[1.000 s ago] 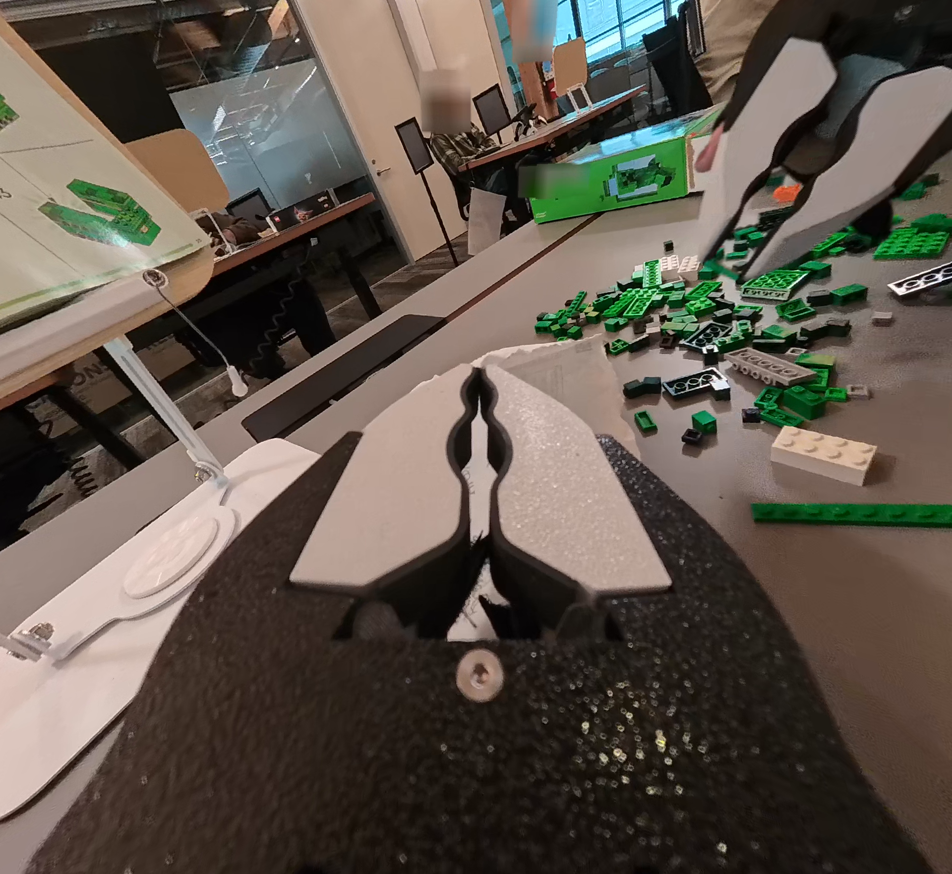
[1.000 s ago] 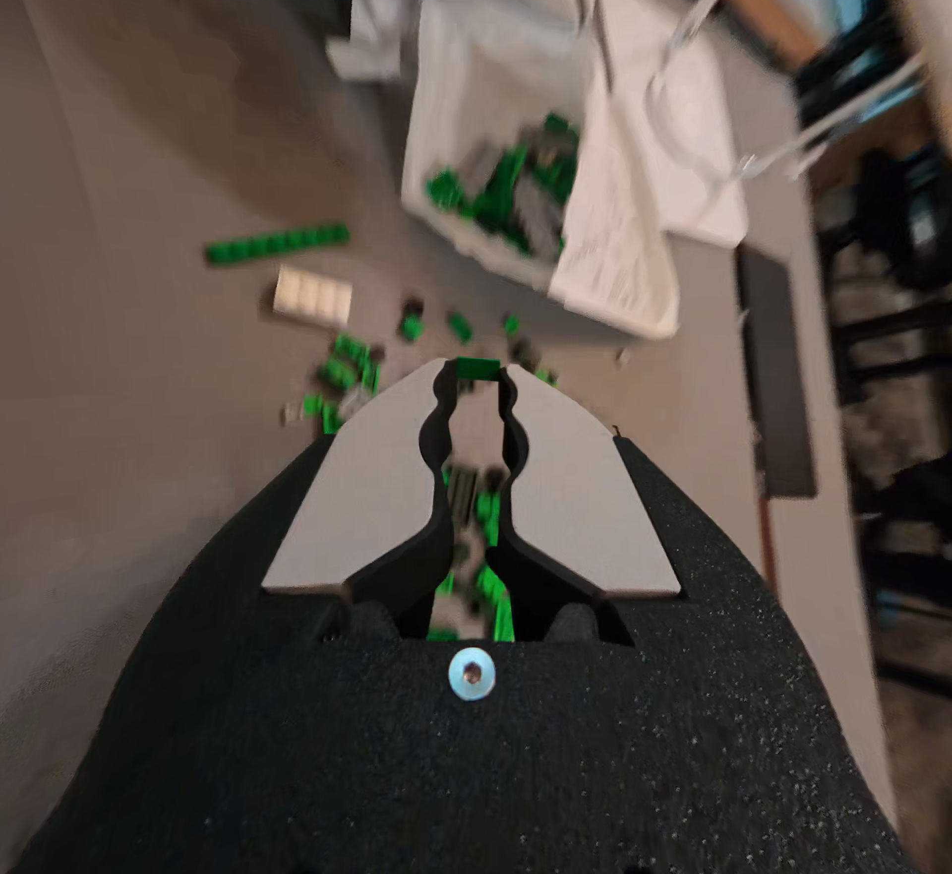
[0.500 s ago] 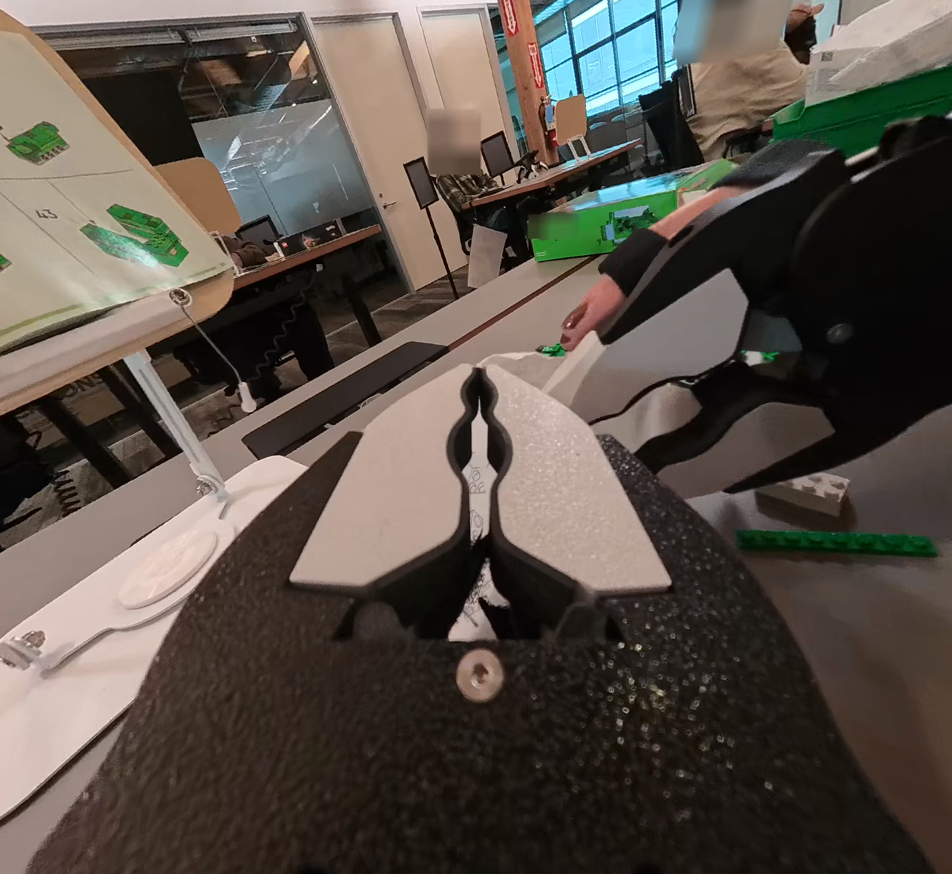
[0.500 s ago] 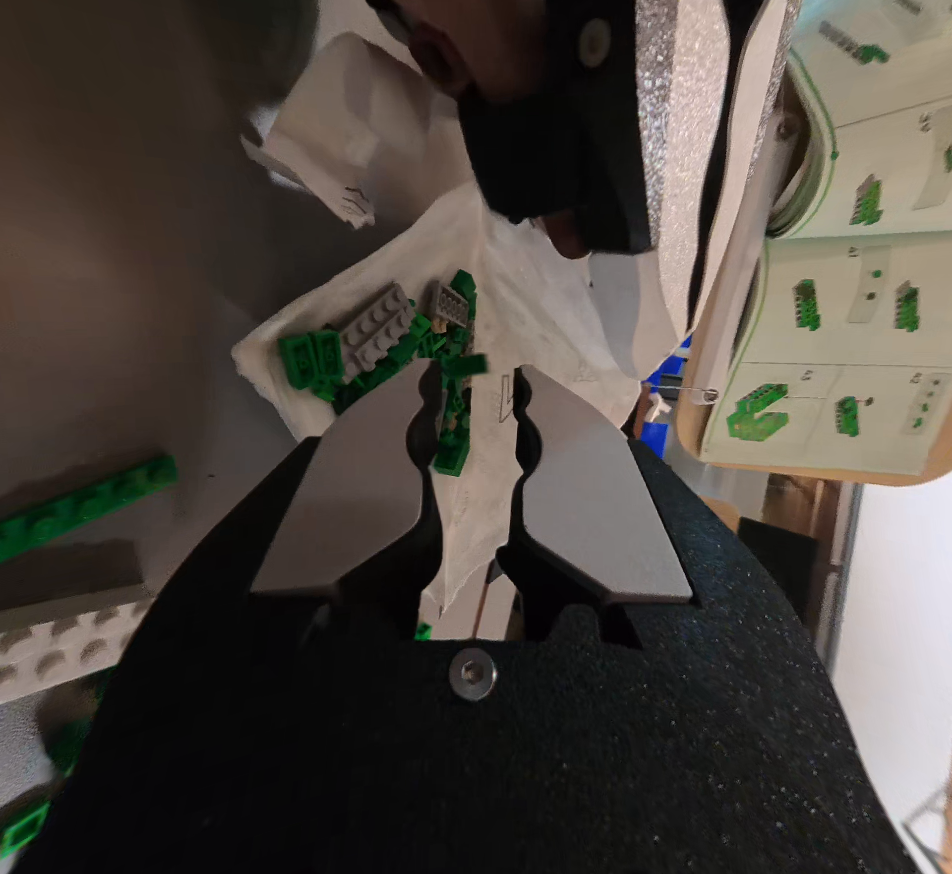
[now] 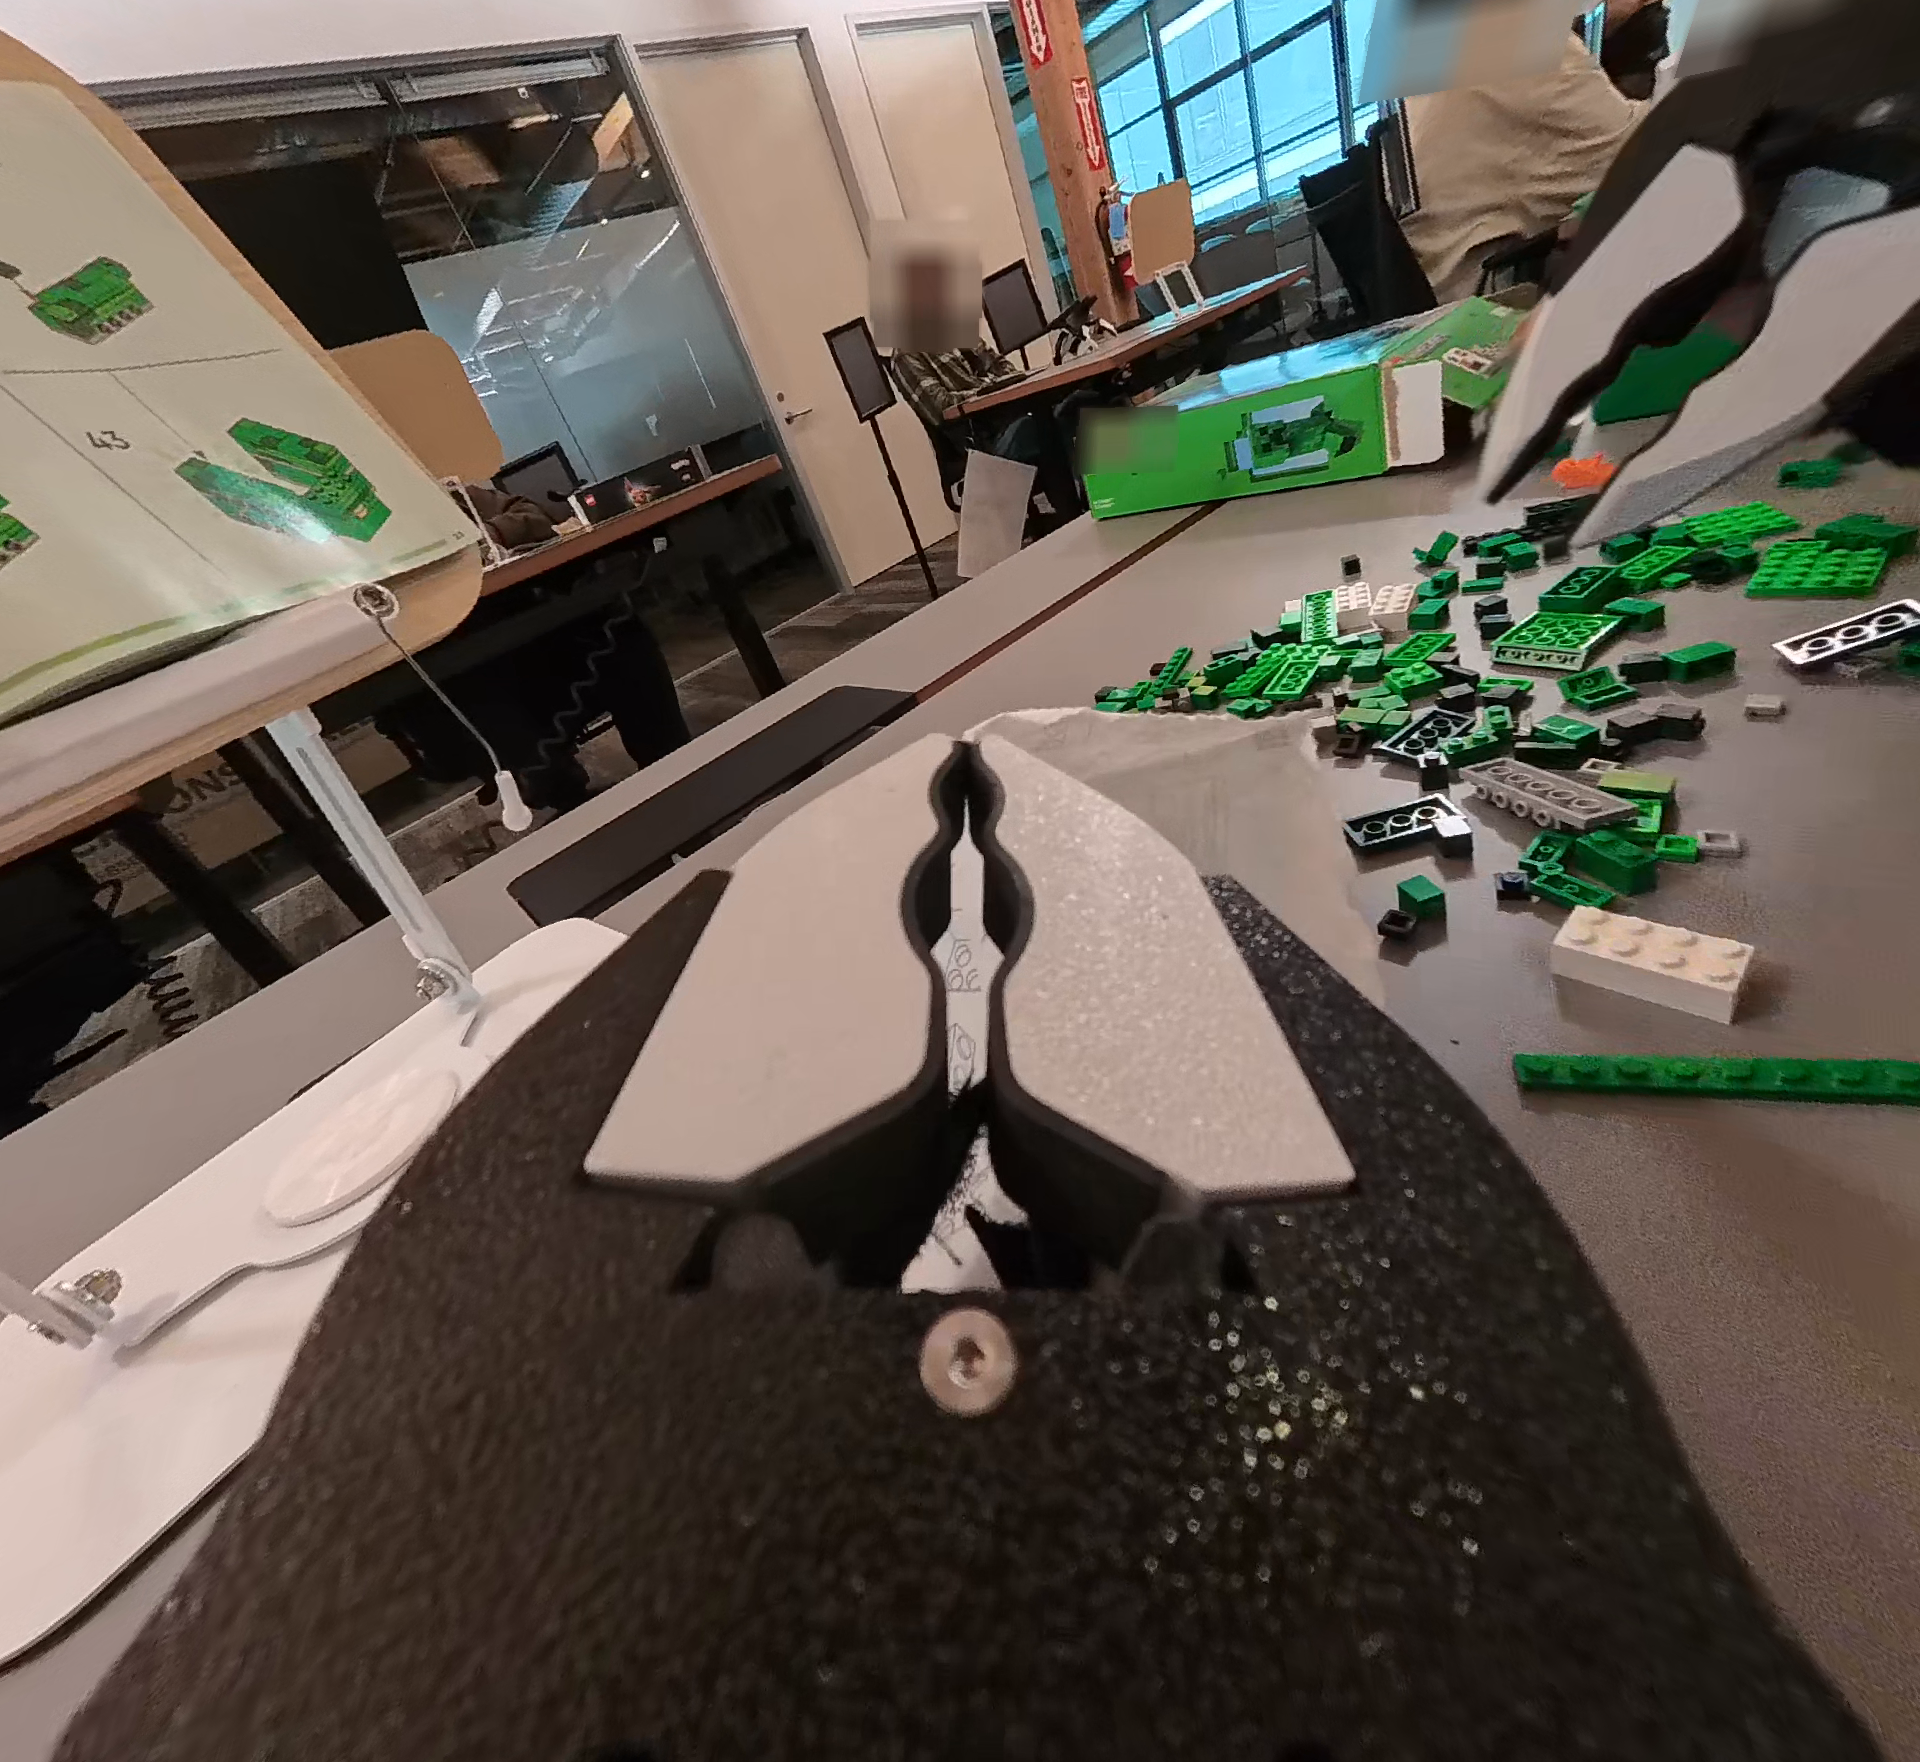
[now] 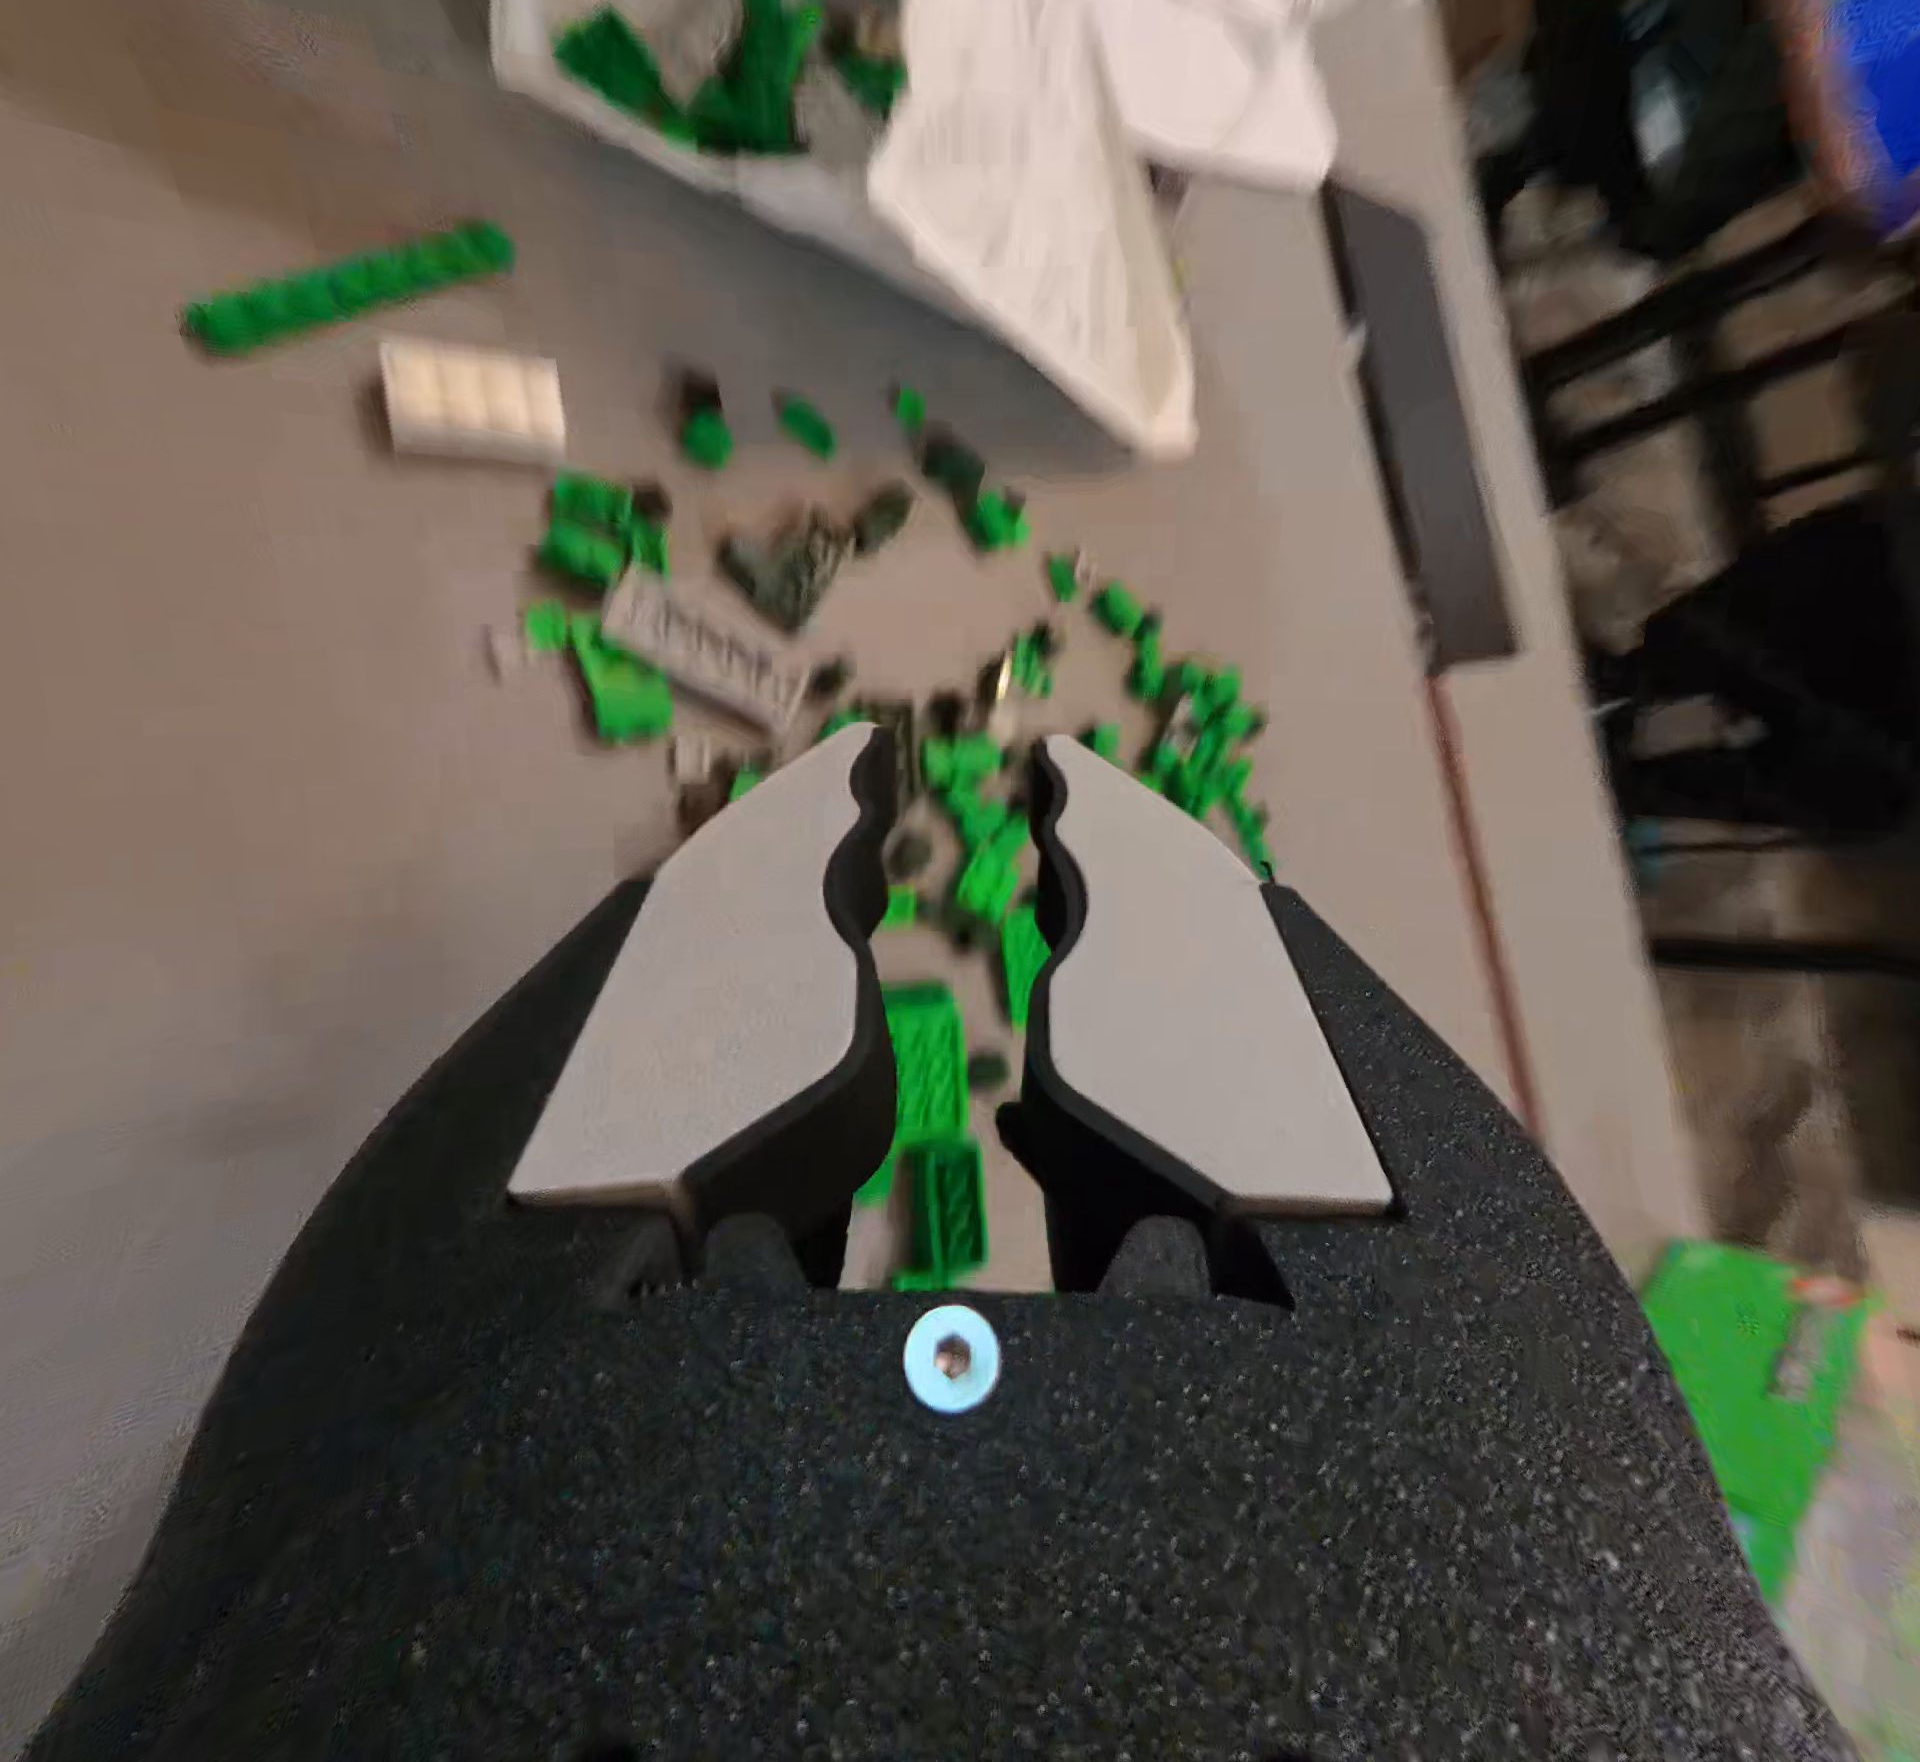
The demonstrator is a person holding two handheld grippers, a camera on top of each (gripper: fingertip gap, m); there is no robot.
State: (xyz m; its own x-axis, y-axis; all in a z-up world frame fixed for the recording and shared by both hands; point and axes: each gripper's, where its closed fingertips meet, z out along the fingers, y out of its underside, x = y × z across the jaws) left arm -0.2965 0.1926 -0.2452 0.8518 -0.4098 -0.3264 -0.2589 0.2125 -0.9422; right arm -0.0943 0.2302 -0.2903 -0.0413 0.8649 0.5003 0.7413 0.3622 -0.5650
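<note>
My left gripper (image 5: 966,758) is shut on the edge of a white paper bag (image 5: 1153,762) and holds it low over the grey table (image 5: 1621,1380). The right wrist view shows the bag (image 6: 1039,185) lying open with several green and grey bricks (image 6: 748,71) inside. My right gripper (image 6: 956,746) is open and empty, above a loose pile of green bricks (image 6: 987,839). The left wrist view shows it (image 5: 1548,517) at the upper right, over the far side of the pile (image 5: 1507,673). The right wrist view is blurred by motion.
A white brick (image 5: 1652,964) and a long green plate (image 5: 1714,1078) lie between the bag and the pile. A green box (image 5: 1247,434) stands at the table's far end. An open instruction booklet (image 5: 156,465) rests on a white stand (image 5: 156,1297) at the left. Spacing between my two grippers at the tips: around 20 cm. Between my right fingertips and the white brick (image 5: 1652,964) there is roughly 12 cm.
The right gripper carried a small green piece from the pile to the bag, opened over it, and has swung back above the pile, empty. The left gripper stayed shut on the bag.
</note>
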